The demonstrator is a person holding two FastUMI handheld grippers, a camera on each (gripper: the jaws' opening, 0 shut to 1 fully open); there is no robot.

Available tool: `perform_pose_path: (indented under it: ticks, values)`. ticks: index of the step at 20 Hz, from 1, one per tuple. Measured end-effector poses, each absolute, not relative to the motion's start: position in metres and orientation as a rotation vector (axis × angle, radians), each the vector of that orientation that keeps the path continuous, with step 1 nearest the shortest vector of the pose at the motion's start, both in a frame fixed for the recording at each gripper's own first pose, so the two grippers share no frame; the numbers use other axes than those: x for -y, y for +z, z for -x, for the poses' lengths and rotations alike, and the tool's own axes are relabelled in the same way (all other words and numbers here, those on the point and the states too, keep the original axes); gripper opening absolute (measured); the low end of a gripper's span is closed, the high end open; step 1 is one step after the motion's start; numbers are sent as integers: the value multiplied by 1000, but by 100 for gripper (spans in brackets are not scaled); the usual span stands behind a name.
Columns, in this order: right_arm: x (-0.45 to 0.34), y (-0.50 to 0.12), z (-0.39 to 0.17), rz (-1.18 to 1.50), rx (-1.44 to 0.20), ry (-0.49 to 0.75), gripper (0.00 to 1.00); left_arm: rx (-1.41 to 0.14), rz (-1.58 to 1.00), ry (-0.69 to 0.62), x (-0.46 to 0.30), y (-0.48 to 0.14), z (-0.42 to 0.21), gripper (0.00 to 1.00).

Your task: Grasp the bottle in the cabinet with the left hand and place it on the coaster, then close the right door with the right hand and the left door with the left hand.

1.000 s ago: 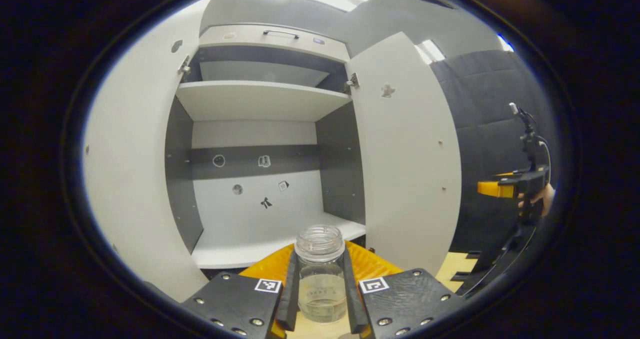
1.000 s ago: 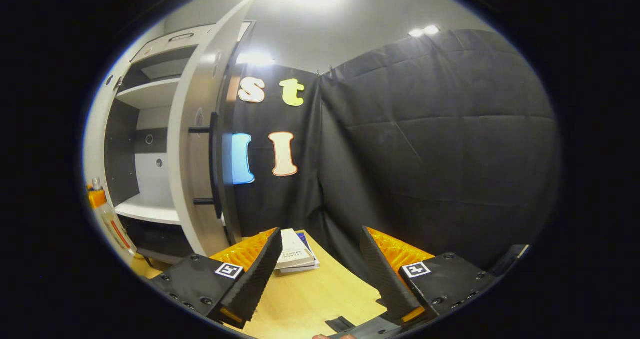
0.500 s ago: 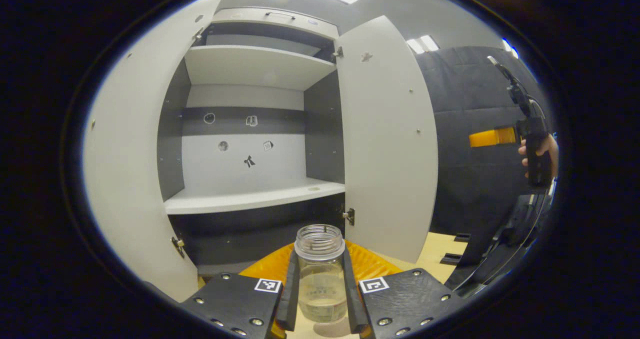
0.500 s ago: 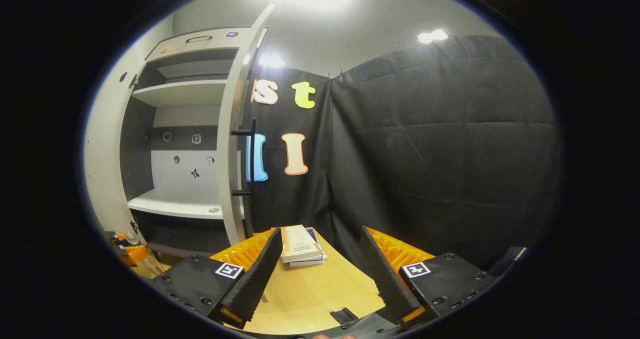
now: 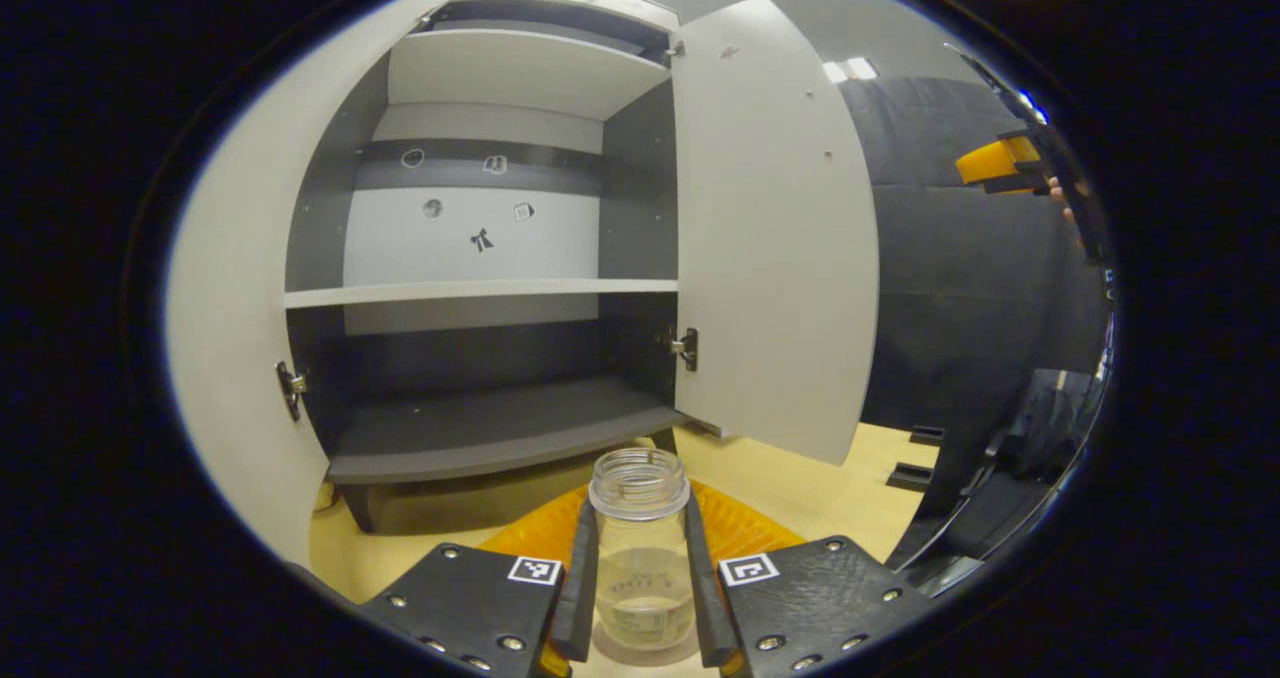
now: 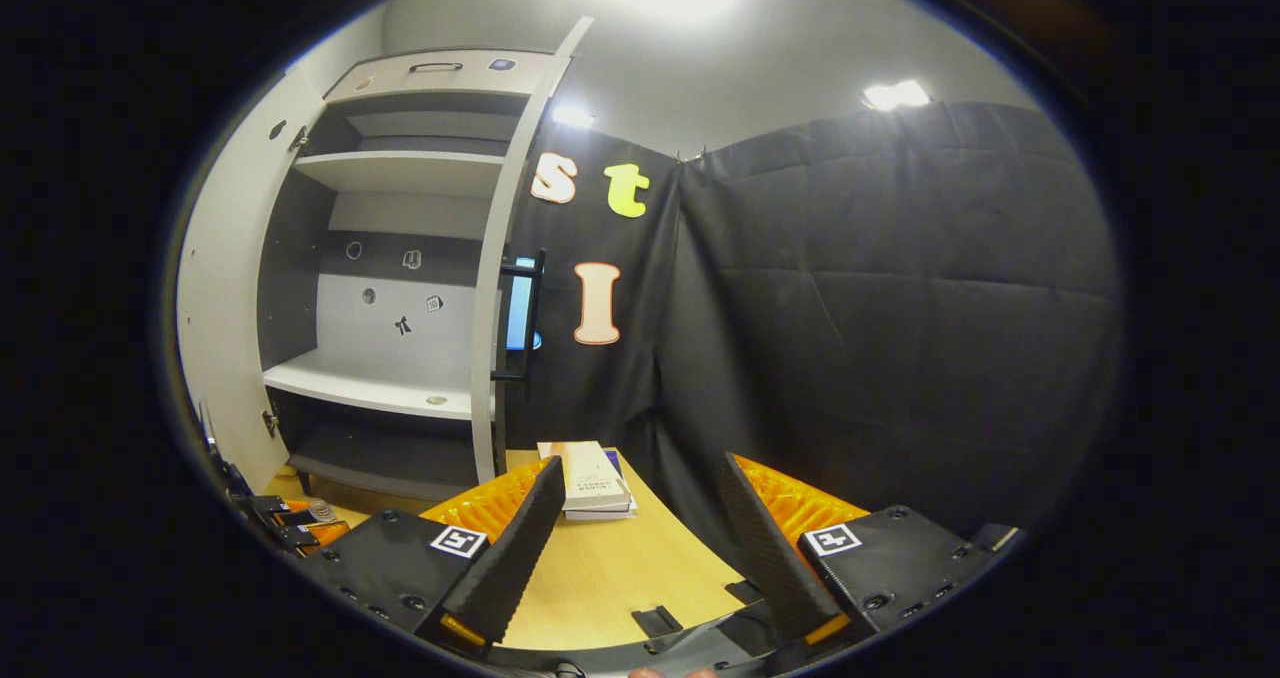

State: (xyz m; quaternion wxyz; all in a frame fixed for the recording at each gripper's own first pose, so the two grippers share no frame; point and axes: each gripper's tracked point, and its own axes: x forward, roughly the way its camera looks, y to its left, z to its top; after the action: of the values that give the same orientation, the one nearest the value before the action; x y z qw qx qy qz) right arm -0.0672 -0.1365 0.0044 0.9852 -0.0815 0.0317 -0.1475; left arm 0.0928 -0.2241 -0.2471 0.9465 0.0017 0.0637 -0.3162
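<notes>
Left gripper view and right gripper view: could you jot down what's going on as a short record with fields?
Held item: clear glass bottle without a lid, upright, a little liquid inside
Left gripper: fingers shut on the bottle
Right gripper: fingers open, holding nothing
White cabinet: both doors open
Right door: open
Wooden table: stack of books near the door
Coaster: cannot tell

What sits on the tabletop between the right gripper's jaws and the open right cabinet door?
In the right gripper view, a small stack of books lies on the table, between the right gripper and the right door.
</notes>
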Motion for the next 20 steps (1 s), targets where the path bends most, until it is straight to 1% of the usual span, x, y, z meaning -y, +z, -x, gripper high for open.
perform_pose_path:
  ticks: [1,4,5,6,7,8,9,10,11,13,14,17,18,19,20]
  values:
    - [136,2,70,156,-74,-300,99,-134,-2,-642,225,-253,-94,42]
    - [136,5,77,144,-78,-317,100,-129,-39,-641,226,-268,-93,42]
    - [136,8,79,142,-69,-321,99,-133,-52,-651,228,-273,-91,44]
    - [136,9,78,142,-67,-321,96,-133,-61,-659,229,-277,-90,44]
    - [136,8,77,144,-71,-323,95,-134,-71,-659,229,-280,-90,44]
    - [136,6,77,144,-77,-324,95,-124,-71,-654,229,-279,-90,44]
    - [137,4,76,142,-83,-324,99,-124,-66,-646,229,-279,-91,46]
    - [136,3,76,138,-88,-324,96,-131,-60,-636,228,-280,-91,44]
    - [137,1,76,135,-93,-325,96,-138,-56,-628,228,-280,-91,45]
    - [140,-1,76,117,-100,-332,96,-146,-58,-627,229,-279,-89,44]
    - [142,-2,75,106,-101,-338,100,-148,-65,-630,230,-279,-88,47]
    - [159,-7,75,64,-103,-382,96,-147,-114,-604,224,-272,-85,89]
    - [166,-10,77,44,-103,-401,96,-149,-121,-605,225,-269,-82,87]
    - [170,-12,78,27,-104,-412,100,-151,-125,-606,226,-265,-78,86]
    - [174,-14,75,16,-106,-418,99,-150,-126,-598,224,-258,-76,89]
